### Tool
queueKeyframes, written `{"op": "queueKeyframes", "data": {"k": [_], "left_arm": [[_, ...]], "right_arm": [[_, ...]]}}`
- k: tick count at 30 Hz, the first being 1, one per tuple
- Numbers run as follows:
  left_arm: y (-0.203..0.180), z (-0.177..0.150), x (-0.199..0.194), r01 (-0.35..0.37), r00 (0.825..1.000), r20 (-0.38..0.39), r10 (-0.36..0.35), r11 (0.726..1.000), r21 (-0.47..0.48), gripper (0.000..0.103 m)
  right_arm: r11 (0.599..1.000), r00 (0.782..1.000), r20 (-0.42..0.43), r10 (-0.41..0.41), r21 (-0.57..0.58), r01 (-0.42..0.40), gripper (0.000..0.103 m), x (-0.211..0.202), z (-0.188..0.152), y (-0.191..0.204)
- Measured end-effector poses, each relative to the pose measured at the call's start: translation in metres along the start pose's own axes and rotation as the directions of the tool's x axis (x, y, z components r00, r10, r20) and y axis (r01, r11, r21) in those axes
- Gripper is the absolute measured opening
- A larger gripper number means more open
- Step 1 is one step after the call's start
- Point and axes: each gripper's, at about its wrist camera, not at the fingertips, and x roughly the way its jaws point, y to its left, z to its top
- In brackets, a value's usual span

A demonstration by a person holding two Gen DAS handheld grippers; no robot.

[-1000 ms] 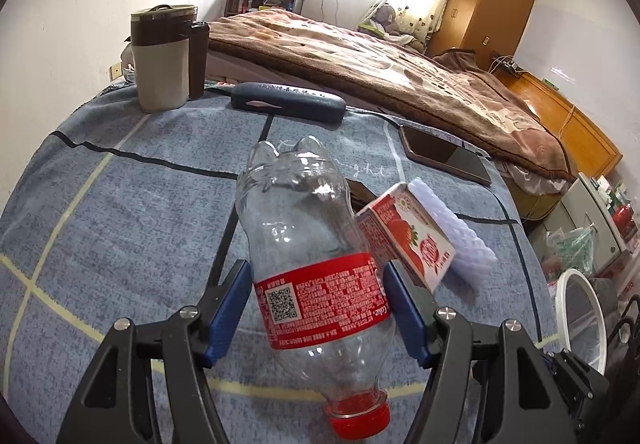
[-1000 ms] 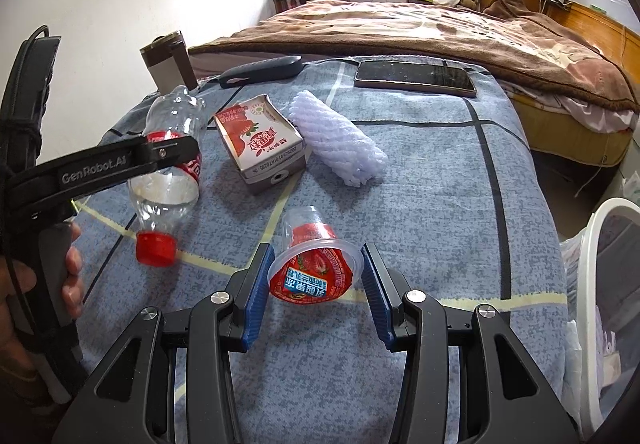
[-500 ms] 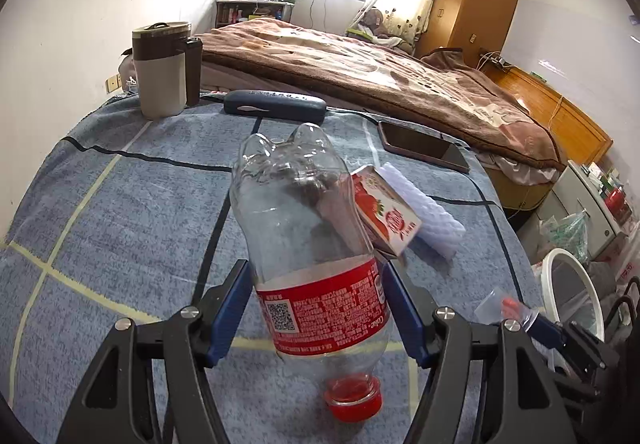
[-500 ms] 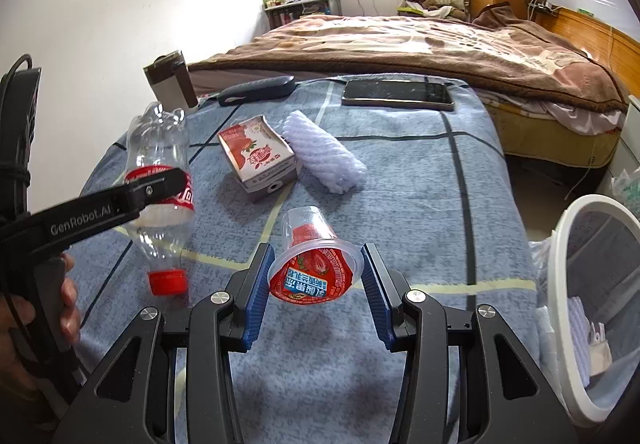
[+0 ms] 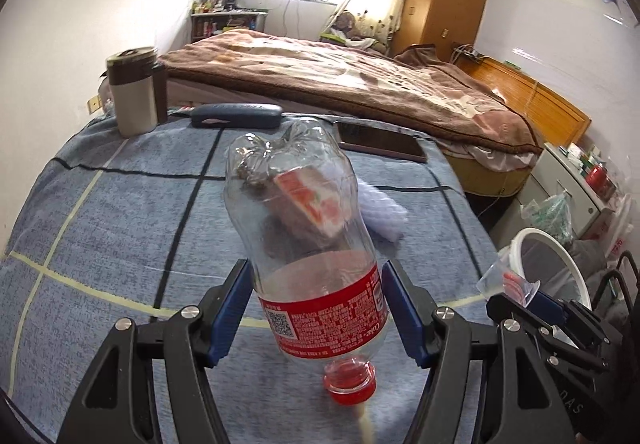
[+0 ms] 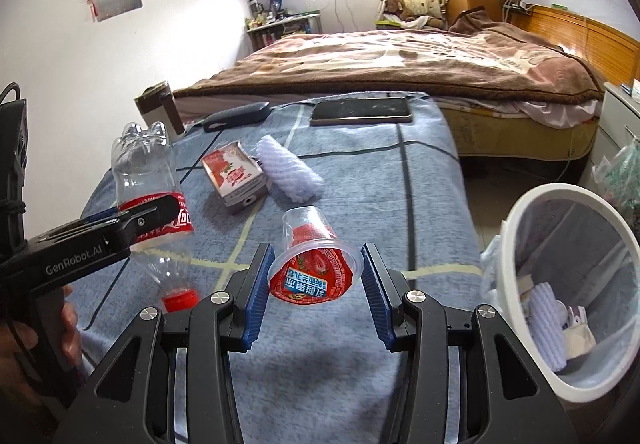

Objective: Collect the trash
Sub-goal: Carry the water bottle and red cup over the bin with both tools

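Left gripper [image 5: 316, 308] jaws clamping bottle [image 5: 308, 244] at label, cap hanging down. Right gripper [image 6: 316, 284] jaws gripping yogurt cup [image 6: 312, 264] by rim, clear of table [image 6: 420, 204], for dropping into bin [image 6: 516, 212] at right.

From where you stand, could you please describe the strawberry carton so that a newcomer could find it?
Look at the blue-grey checked blanket in front of the brown bed. The flat red-and-white strawberry carton lies near its middle, beside a white foam-net sleeve. It alone is box-shaped with strawberries printed on top.
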Motion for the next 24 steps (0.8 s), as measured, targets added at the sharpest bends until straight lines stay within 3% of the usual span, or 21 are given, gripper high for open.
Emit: {"op": "queueKeyframes", "data": {"k": [12, 24], "left_arm": [[-0.057, 0.001, -0.005, 0.083, 0.996, 0.018, -0.085, 0.992, 0.093, 0.068], [-0.118, 0.0, -0.001, 0.18, 0.983, -0.001, -0.184, 0.966, 0.186, 0.068]], "right_arm": [[0.996, 0.997, 0.042, -0.062, 0.062, 0.06, 0.047, -0.027, -0.006, -0.038], [0.978, 0.983, 0.085, -0.16, 0.15, 0.146, 0.047, -0.055, -0.01, -0.085]]}}
